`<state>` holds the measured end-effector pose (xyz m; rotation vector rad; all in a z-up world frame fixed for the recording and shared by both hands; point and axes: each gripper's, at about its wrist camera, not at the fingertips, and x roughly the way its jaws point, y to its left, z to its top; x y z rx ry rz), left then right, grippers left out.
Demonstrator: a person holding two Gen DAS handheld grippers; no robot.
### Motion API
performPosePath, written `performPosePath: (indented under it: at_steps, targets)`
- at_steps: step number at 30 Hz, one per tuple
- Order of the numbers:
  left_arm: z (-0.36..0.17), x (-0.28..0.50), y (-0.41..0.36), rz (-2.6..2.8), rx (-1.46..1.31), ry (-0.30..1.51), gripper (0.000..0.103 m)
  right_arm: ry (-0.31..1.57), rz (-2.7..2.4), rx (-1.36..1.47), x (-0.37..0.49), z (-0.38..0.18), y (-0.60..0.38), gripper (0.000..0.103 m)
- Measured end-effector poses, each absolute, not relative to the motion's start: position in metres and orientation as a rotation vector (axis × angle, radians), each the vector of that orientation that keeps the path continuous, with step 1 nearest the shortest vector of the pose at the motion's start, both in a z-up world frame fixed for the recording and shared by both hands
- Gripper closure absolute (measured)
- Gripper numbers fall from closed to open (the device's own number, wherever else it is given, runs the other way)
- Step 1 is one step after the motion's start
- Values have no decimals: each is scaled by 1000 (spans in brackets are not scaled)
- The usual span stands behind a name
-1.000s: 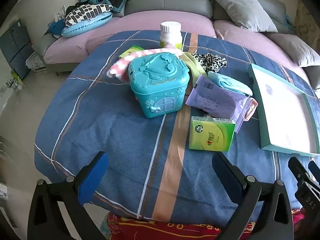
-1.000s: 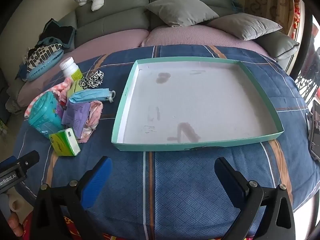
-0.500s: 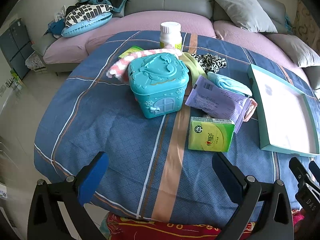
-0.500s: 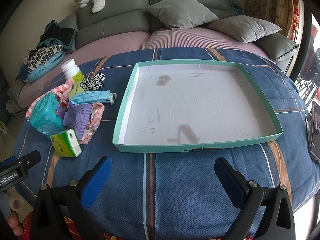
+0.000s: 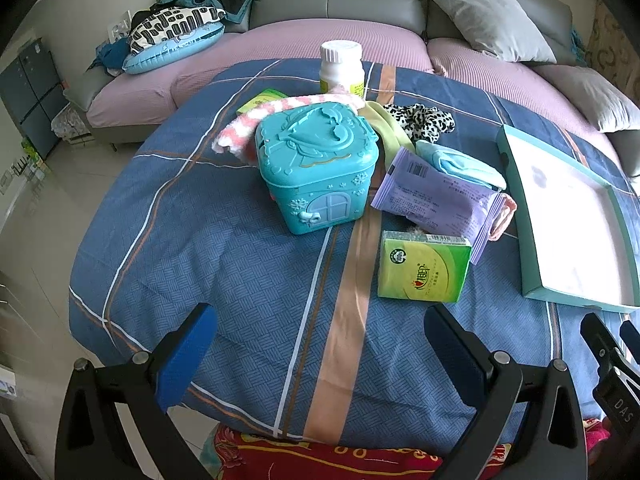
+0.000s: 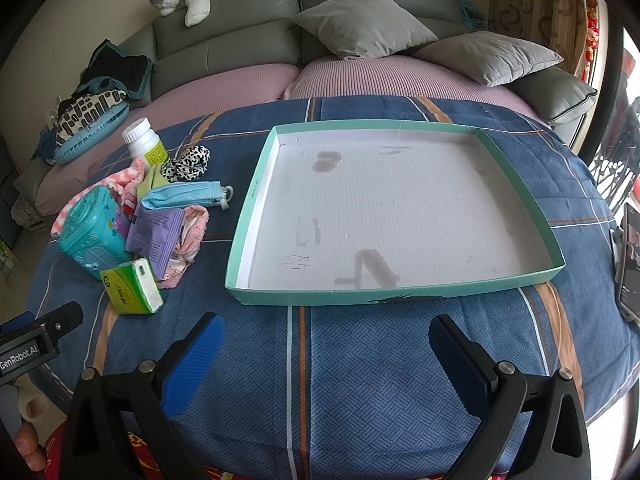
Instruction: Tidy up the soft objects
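Observation:
A pile lies on the blue quilt-covered table: a green tissue pack (image 5: pixel 423 267) (image 6: pixel 132 287), a purple wipes pack (image 5: pixel 434 198) (image 6: pixel 154 232), a blue face mask (image 5: pixel 460 162) (image 6: pixel 182 195), a leopard scrunchie (image 5: pixel 418 119) (image 6: pixel 186 164), a pink-white fuzzy cloth (image 5: pixel 256 120) and a pink cloth (image 6: pixel 188 240). A shallow teal tray (image 6: pixel 256 184) (image 5: pixel 520 184) lies to the right, with nothing in it. My left gripper (image 5: pixel 320 340) is open, near the table's front edge, short of the tissue pack. My right gripper (image 6: pixel 326 344) is open in front of the tray.
A teal plastic house-shaped box (image 5: pixel 316 168) (image 6: pixel 94 236) and a white pill bottle (image 5: pixel 342 68) (image 6: pixel 144 140) stand among the soft items. A phone (image 6: pixel 630 264) lies at the right table edge. A sofa with grey cushions (image 6: pixel 364 20) stands behind.
Both views have shifted only slightly; the left gripper's view has crept a little closer to the pile. Both grippers stay open and nothing on the table has moved.

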<state>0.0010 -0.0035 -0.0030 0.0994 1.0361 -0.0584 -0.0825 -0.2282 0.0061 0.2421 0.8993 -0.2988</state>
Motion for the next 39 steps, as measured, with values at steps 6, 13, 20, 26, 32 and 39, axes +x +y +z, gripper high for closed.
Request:
performPosePath:
  at_steps: [6,13,20,26,32,39]
  targets:
    - [-3,1,-4,-61,94,1030,0,901,-299,240,-83,6,-228,0]
    - [-3,0,-3,-66,87,1023,0,904,-301,239,-82,5,-228,0]
    - [6,3,15,-129,-41,1001,0,898,-273,218,-80,12,-223,0]
    - [24,20,46,-106,-108,988,0,892,-165,193,-62,29,-201,0]
    - [38,33,72,-94,-153,930,0,895,-89,174,-34,41,-169,0]
    - [33,52,89,-129,-195,957,0,955,-21,127,-6,28,-125,0]
